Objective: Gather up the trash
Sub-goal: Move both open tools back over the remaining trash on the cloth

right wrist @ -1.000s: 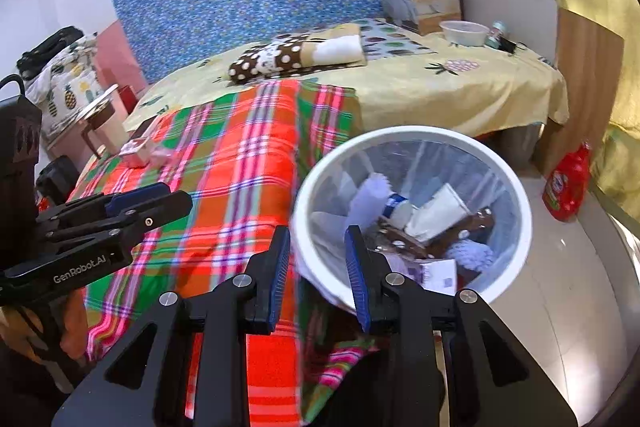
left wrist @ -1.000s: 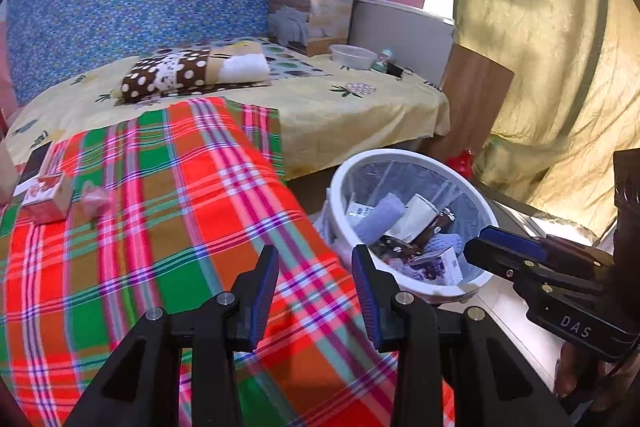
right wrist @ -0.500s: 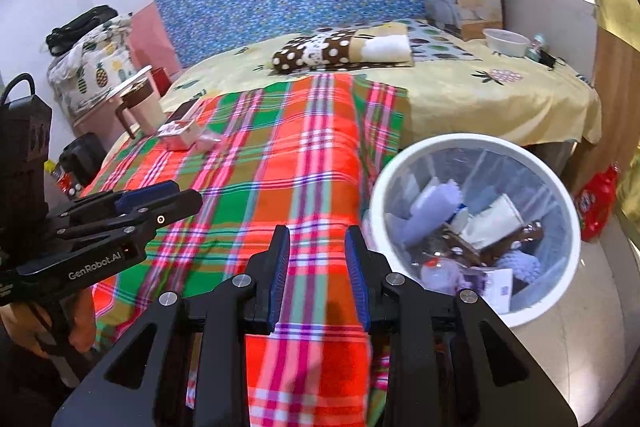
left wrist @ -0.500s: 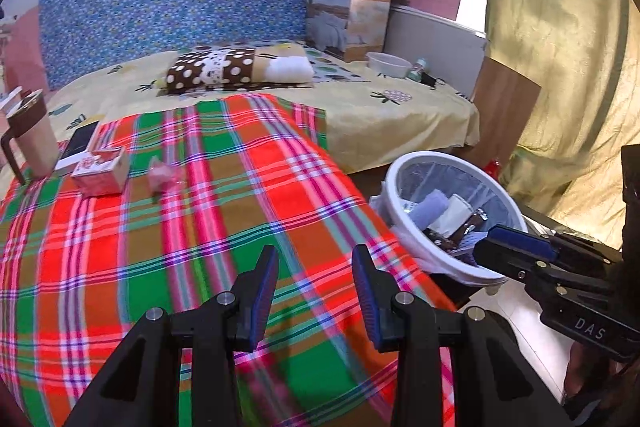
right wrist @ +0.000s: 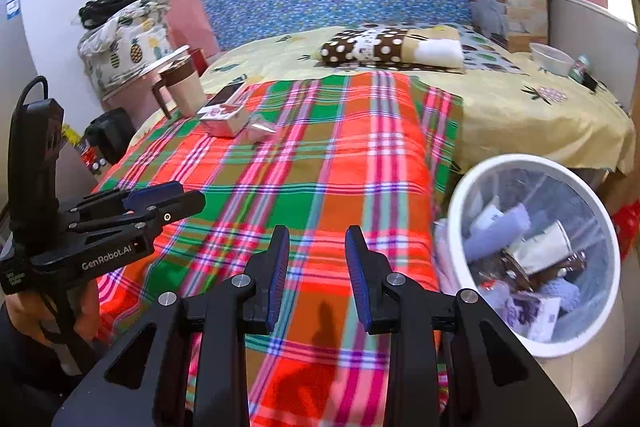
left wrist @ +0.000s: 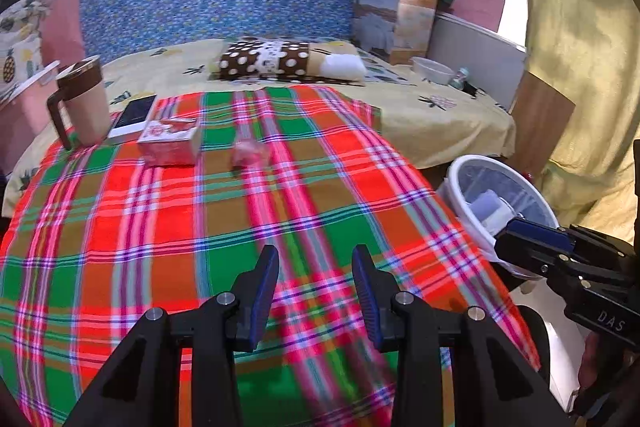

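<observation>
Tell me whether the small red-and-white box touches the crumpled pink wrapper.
Apart. The left wrist view shows a strip of plaid blanket between the box and the wrapper.

Both wrist views look down across the plaid blanket — sharing it.

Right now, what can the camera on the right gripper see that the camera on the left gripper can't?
Only the right wrist view shows the black box on the floor beside the bed, the hand holding the left gripper, and deep into the bin, down to a paper cup.

Only the left wrist view shows the yellow curtain and the right gripper from the side.

Both show the plaid blanket, mug, small red and white box, crumpled pink wrapper, spotted pillow and white bin. Both grippers' jaws are open and empty.
</observation>
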Demonstrator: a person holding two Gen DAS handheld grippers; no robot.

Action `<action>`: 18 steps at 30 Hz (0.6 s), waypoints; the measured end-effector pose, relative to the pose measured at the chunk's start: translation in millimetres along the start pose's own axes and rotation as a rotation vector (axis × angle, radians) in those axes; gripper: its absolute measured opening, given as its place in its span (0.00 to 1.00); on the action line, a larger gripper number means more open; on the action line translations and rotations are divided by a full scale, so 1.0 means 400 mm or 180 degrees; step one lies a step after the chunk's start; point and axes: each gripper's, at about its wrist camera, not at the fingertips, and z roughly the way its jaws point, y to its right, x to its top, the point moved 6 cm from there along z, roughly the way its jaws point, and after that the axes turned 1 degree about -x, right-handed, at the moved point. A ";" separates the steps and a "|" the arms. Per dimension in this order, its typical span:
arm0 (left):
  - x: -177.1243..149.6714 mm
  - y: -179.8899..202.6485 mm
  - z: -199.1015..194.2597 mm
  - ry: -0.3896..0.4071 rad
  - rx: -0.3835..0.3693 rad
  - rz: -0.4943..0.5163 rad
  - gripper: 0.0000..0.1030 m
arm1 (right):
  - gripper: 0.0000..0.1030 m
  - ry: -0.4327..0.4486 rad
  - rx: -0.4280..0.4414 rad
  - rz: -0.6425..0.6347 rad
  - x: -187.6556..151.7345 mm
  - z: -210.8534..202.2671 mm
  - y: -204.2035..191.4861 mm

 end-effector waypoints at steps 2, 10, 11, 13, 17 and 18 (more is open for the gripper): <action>0.005 -0.028 -0.002 0.0003 0.0035 -0.0047 0.37 | 0.31 -0.0006 0.0027 -0.0059 0.007 0.009 -0.012; 0.031 -0.115 -0.015 0.0057 0.0184 -0.0162 0.41 | 0.31 0.0006 0.0162 -0.0215 0.051 0.044 -0.060; 0.036 -0.126 -0.016 0.0065 0.0204 -0.0172 0.41 | 0.32 0.0007 0.0173 -0.0243 0.058 0.050 -0.066; 0.046 -0.148 -0.015 0.0069 0.0229 -0.0191 0.41 | 0.45 -0.0005 0.0185 -0.0299 0.070 0.064 -0.079; 0.062 -0.187 -0.013 0.0078 0.0290 -0.0225 0.42 | 0.52 -0.0009 0.0212 -0.0412 0.089 0.086 -0.098; 0.067 -0.197 -0.013 0.0082 0.0306 -0.0232 0.42 | 0.52 -0.0015 0.0214 -0.0437 0.095 0.094 -0.102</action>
